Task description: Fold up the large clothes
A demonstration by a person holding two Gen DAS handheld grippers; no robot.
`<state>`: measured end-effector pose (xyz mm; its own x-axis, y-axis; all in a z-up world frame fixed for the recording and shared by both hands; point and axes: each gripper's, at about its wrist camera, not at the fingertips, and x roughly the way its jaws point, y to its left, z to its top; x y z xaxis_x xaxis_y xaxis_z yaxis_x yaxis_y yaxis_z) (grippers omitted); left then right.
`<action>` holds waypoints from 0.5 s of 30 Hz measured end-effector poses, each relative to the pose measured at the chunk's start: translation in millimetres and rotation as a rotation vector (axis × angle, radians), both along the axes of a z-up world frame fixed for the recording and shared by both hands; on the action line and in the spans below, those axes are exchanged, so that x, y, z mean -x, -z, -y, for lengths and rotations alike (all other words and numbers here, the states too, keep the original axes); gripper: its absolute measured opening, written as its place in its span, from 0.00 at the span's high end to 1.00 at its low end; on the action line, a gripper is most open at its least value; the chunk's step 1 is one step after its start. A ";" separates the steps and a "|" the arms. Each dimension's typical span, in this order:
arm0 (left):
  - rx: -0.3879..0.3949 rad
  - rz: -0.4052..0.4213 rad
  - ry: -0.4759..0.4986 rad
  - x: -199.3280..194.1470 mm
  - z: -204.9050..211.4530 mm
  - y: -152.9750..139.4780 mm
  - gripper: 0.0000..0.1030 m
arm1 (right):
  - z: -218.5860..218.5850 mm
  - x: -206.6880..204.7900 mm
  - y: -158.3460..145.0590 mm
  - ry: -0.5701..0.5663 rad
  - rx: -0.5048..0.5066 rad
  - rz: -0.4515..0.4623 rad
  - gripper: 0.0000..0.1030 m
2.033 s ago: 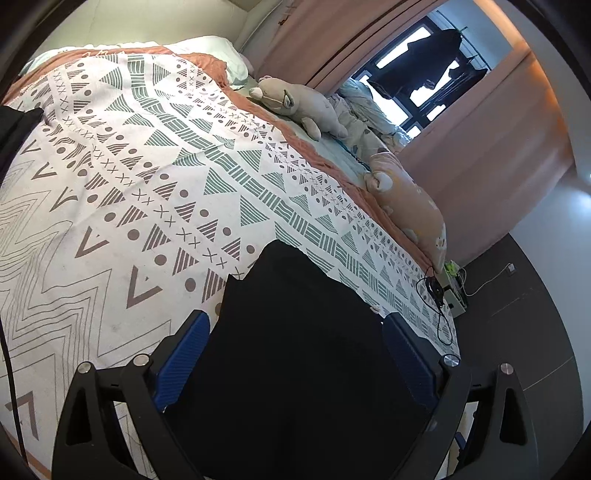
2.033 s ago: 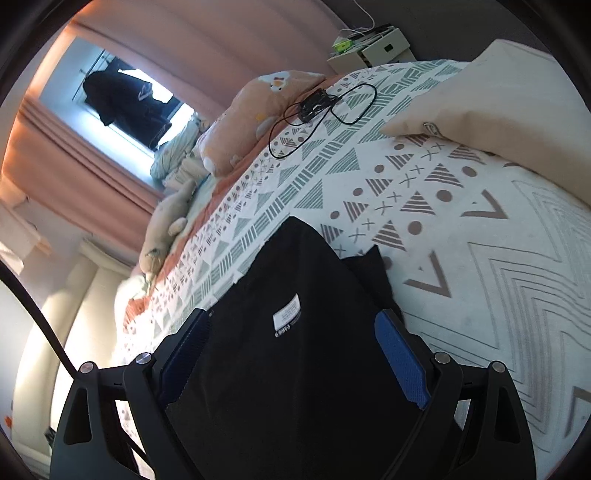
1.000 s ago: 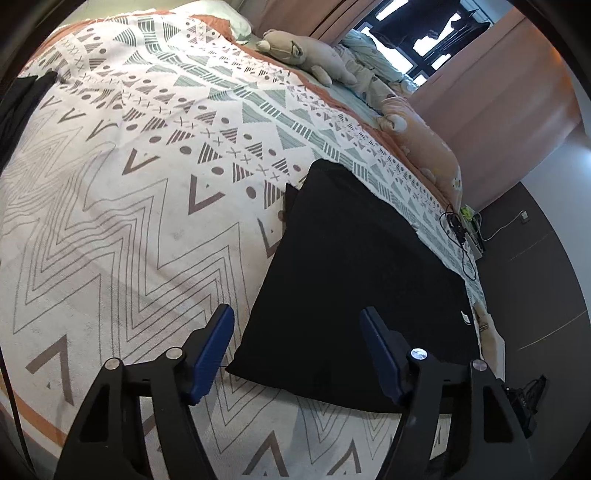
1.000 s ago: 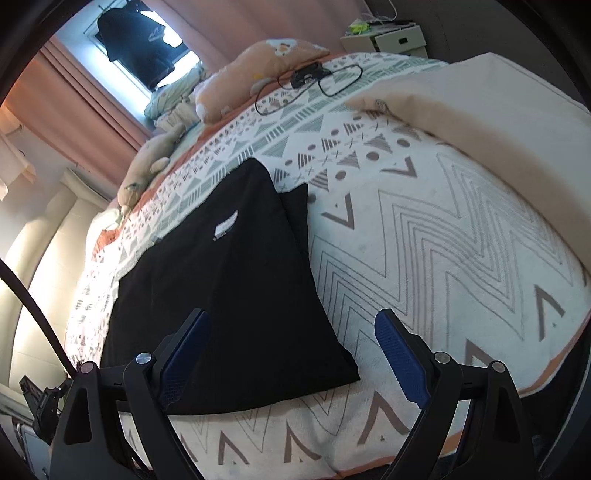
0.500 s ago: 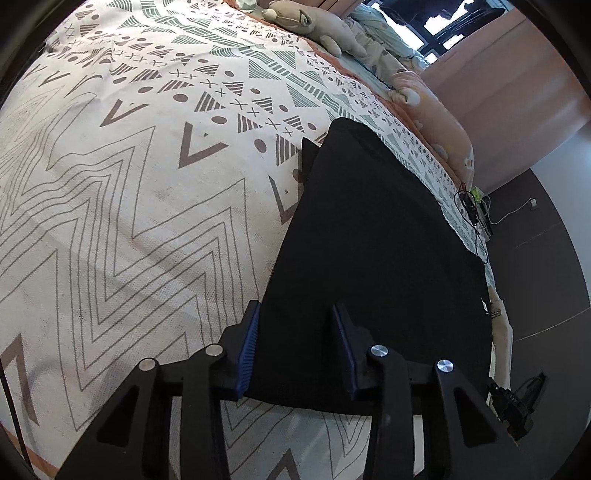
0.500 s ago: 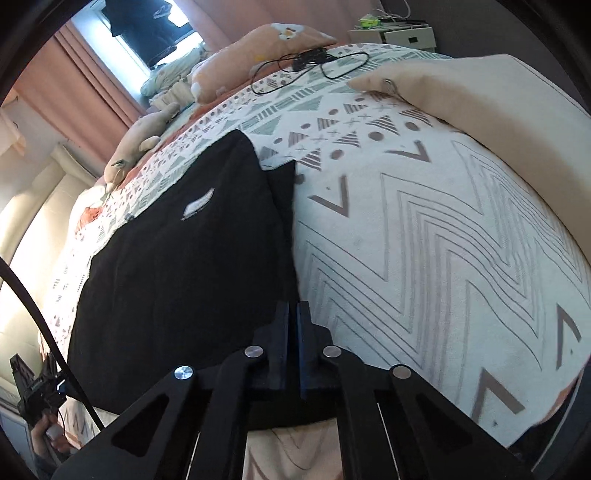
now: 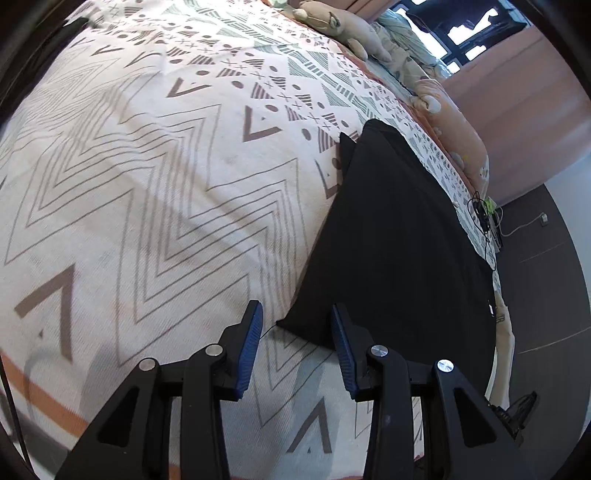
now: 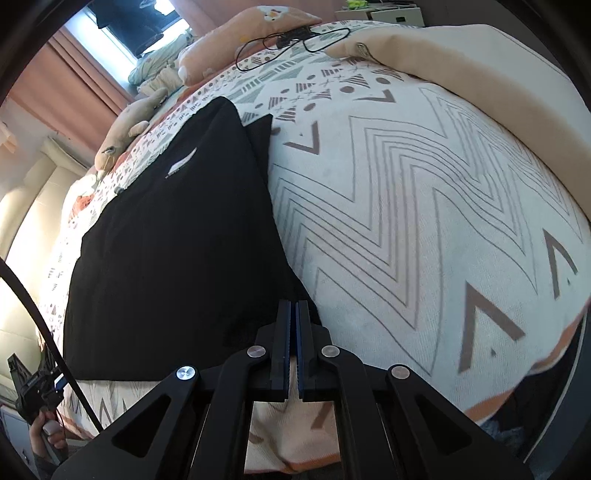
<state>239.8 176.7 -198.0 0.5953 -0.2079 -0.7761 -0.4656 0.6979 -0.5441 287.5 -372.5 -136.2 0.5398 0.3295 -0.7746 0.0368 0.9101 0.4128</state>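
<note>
- The black garment (image 7: 388, 240) is a flat, matte piece of cloth, folded to a long shape with straight sides and sharp corners; it lies on the bed near the bed's front edge.
- In the right wrist view a small white label (image 8: 181, 164) shows on the garment's upper layer, and a narrow second layer sticks out along its right side.
- The bedspread (image 7: 147, 184) is a soft woven cover, cream colour, with grey zigzag lines, triangles, dots and crosses, and an orange band at the border.
- The left gripper (image 7: 295, 328) has its blue ribbed pads apart; the near corner of the garment lies between them, but the pads do not press on it.
- The right gripper (image 8: 294, 321) has its pads together over the garment's near right corner; if cloth is caught between them, I cannot tell.
- A beige folded blanket (image 8: 480, 62) lies at the right part of the bed, well apart from the garment.
- Plush toys (image 7: 343, 26) and a peach cushion (image 7: 454, 129) lie along the far side, and a black cable (image 8: 295, 38) lies near the cushion.
- Pink curtains (image 8: 81, 88) hang beside a bright window, and the floor (image 7: 535, 258) is dark.
- Between the garment and the blanket the bedspread is wide and free.
</note>
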 end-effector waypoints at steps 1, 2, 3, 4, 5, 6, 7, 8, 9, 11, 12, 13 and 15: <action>0.014 0.012 -0.012 4.7 -2.3 -0.6 0.62 | 0.5 5.0 -3.7 0.006 0.001 0.003 1.00; 0.037 0.028 -0.024 8.3 -5.3 -0.5 0.62 | 3.2 10.2 -8.8 0.013 -0.003 0.006 1.00; 0.065 0.038 -0.032 11.4 -8.2 0.6 0.62 | 3.9 15.3 -13.5 0.017 -0.010 0.011 1.00; 0.115 0.051 -0.039 13.9 -11.5 3.1 0.62 | 5.6 20.5 -20.8 0.015 -0.015 0.020 1.00; 0.158 0.058 -0.043 13.5 -13.5 6.3 0.62 | 5.6 24.0 -27.2 0.005 -0.009 0.031 1.00; 0.196 0.055 -0.046 14.2 -14.3 9.7 0.62 | 4.4 28.4 -36.8 -0.005 0.009 0.050 1.00; 0.215 0.049 -0.044 13.3 -13.3 11.7 0.62 | 3.6 30.2 -42.4 -0.007 0.021 0.060 1.00; 0.230 0.047 -0.036 11.5 -11.5 14.5 0.62 | 2.4 32.6 -49.7 -0.008 0.031 0.074 1.00; 0.244 0.046 -0.027 8.9 -9.7 17.5 0.62 | 0.2 35.0 -56.4 -0.011 0.034 0.087 1.00; 0.271 0.040 -0.021 3.2 -5.2 22.7 0.62 | -6.4 39.0 -65.9 -0.031 0.023 0.114 1.00; 0.281 0.040 -0.020 0.7 -4.3 24.1 0.62 | -11.2 40.8 -70.4 -0.043 0.020 0.128 0.97; 0.286 0.040 -0.017 -2.3 -3.6 25.4 0.62 | -16.4 42.1 -74.1 -0.054 0.021 0.141 0.86; 0.295 0.040 -0.014 -6.2 -4.5 25.7 0.57 | -27.6 41.9 -76.5 -0.084 0.018 0.149 0.38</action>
<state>246.0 181.3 -223.7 0.6286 -0.4128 -0.6592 -0.4479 0.5008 -0.7407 245.6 -344.9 -59.7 0.6203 0.3649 -0.6943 -0.0999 0.9148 0.3915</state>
